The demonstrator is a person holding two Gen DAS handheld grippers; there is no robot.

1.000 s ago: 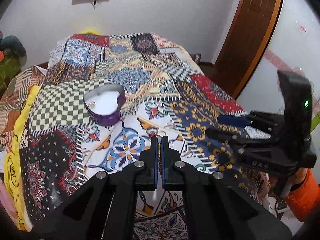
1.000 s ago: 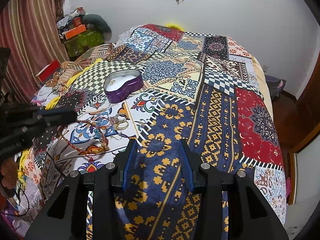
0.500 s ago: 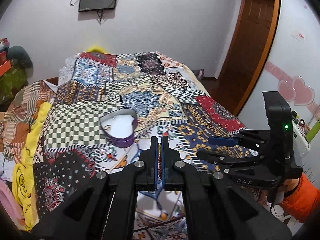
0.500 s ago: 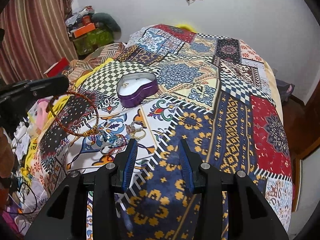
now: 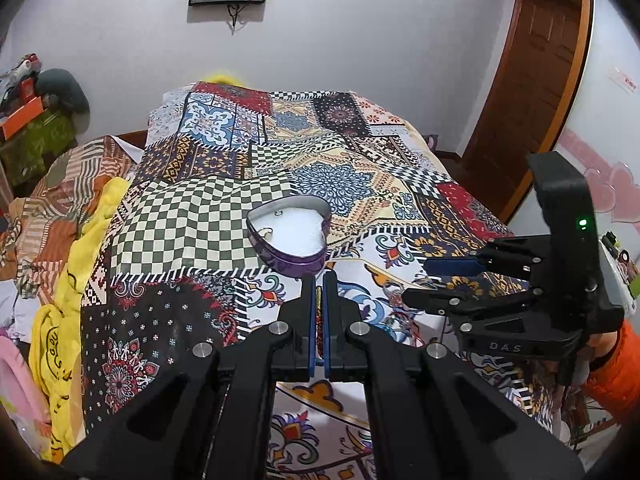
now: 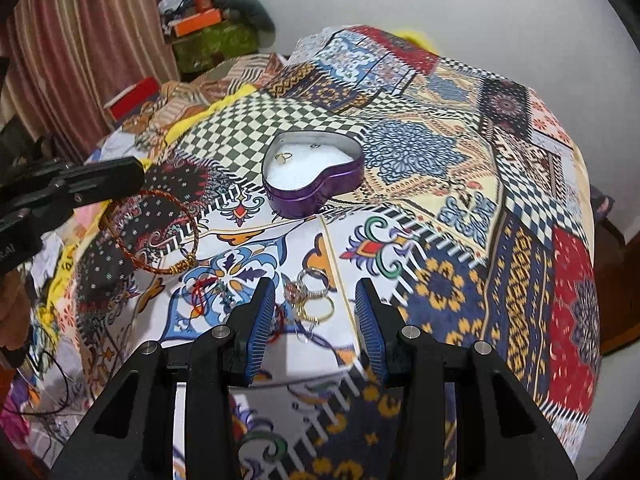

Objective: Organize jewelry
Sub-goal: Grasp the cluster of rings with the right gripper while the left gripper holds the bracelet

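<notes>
A purple heart-shaped tin (image 5: 289, 235) with a white lining sits open on the patterned bedspread; it also shows in the right wrist view (image 6: 314, 176) with a small ring (image 6: 285, 157) inside. My left gripper (image 5: 319, 280) is shut on a red and gold bangle (image 5: 319, 300), held in the air short of the tin. The bangle (image 6: 154, 232) hangs from the left gripper (image 6: 132, 176) in the right wrist view. My right gripper (image 6: 315, 300) is open and empty above a cluster of rings (image 6: 310, 296) and a red thread bracelet (image 6: 206, 288) on the bedspread.
The bed is covered by a patchwork bedspread (image 5: 352, 176). Yellow cloth and clutter (image 5: 60, 292) lie at the bed's left edge. A wooden door (image 5: 532, 92) stands at the right. Boxes (image 6: 200, 20) are stacked by the curtain at the back left.
My left gripper has lifted the bangle off the bedspread and carried it up toward the tin. My right gripper has moved left over the rings and stays open.
</notes>
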